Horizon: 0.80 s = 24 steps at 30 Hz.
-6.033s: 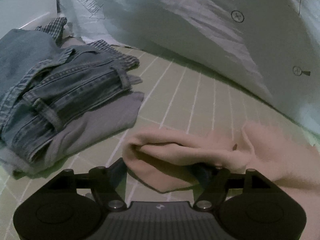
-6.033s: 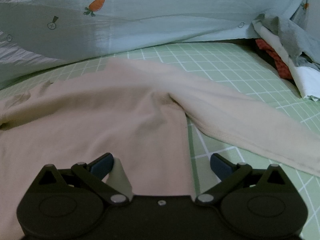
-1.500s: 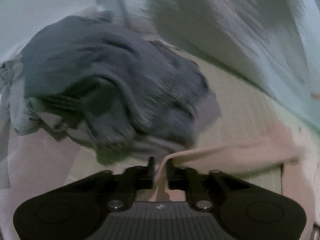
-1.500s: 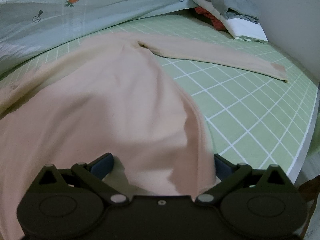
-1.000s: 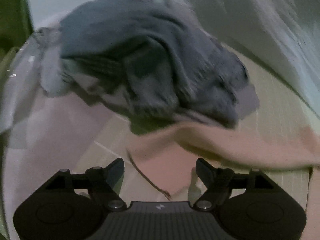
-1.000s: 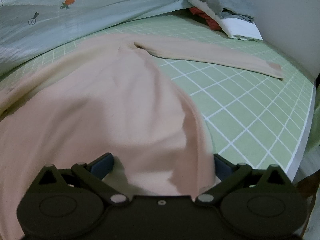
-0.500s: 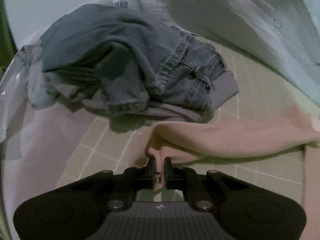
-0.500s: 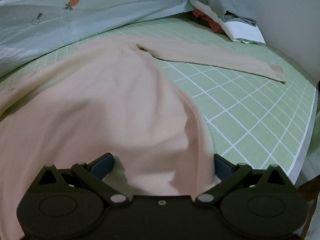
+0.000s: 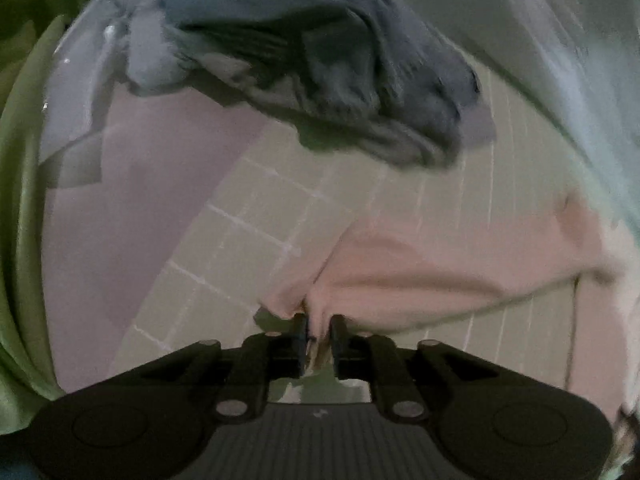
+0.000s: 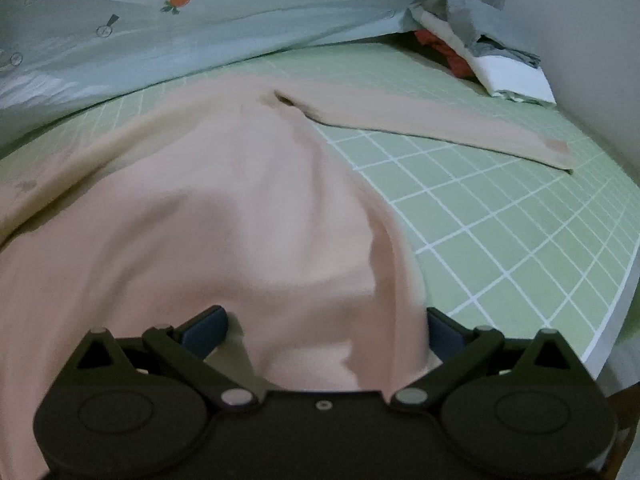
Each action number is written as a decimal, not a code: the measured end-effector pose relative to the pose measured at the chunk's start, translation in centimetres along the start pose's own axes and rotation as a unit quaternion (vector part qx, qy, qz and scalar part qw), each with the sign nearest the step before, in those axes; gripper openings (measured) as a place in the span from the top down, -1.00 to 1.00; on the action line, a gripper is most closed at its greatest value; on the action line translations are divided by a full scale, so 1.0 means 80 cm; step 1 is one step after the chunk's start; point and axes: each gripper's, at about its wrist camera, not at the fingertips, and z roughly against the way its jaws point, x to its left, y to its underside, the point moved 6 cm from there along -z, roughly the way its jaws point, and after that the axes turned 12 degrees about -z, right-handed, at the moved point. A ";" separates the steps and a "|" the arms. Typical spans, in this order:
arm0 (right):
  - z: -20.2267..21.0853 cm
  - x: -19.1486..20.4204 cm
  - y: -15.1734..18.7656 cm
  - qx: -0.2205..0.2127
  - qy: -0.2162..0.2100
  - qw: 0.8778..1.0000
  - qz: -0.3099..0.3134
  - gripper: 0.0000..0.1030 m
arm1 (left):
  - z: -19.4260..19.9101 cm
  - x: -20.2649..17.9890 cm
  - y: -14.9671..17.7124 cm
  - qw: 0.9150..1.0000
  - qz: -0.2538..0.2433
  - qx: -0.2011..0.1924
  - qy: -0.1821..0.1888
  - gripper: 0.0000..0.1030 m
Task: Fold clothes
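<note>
The left tool (image 9: pixel 319 326) pinches the cuff of the pink top's left sleeve (image 9: pixel 420 276), its jaws easing apart with cloth between them (the view is blurred). The right tool (image 10: pixel 326 326) stands wide open over the pink top (image 10: pixel 224 216), whose hem hides the space between its fingers. Half a second ago the left sleeve lay nearer the jeans pile (image 9: pixel 320 52) on the green checked bed (image 10: pixel 500 208); now it is drawn clear.

A pale pink long-sleeved top (image 10: pixel 240 208) lies spread on the green checked bed (image 10: pixel 500 208), one sleeve (image 10: pixel 440 124) stretched out, seemingly flat.
</note>
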 end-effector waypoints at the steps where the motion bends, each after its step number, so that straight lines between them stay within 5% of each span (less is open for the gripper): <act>1: 0.000 0.000 -0.001 0.007 -0.002 1.000 0.004 -1.00 | 0.002 -0.008 0.000 1.000 -0.009 -0.005 -0.004 0.37; 5: 0.007 -0.002 -0.009 0.012 -0.004 0.999 0.032 -1.00 | 0.011 -0.044 -0.004 0.998 -0.054 -0.026 -0.016 -0.23; 7: 0.013 -0.008 -0.014 -0.015 0.008 0.999 0.048 -1.00 | 0.017 -0.061 -0.006 0.995 -0.086 -0.038 -0.030 -0.28; 11: 0.000 -0.037 -0.027 0.001 0.017 1.000 0.026 -0.91 | 0.021 -0.095 -0.018 0.990 -0.124 -0.056 -0.040 -0.39; 14: -0.006 -0.058 -0.035 0.015 0.009 1.000 0.001 -0.64 | 0.022 -0.125 -0.026 0.989 -0.128 -0.065 -0.027 -0.40; 17: -0.007 -0.073 -0.035 0.032 -0.037 0.999 -0.001 -0.16 | 0.026 -0.162 -0.035 0.988 -0.132 -0.073 -0.020 -0.45; 19: -0.002 -0.076 -0.035 0.043 -0.060 0.997 0.021 0.55 | 0.024 -0.186 -0.041 0.988 -0.134 -0.074 -0.019 -0.46; 20: 0.000 -0.077 -0.035 0.052 -0.072 0.995 0.033 0.70 | 0.023 -0.198 -0.044 0.988 -0.134 -0.074 -0.018 -0.48; 24: 0.007 -0.088 -0.030 0.088 -0.088 0.990 0.069 0.88 | 0.014 -0.242 -0.063 0.989 -0.130 -0.075 -0.009 -0.54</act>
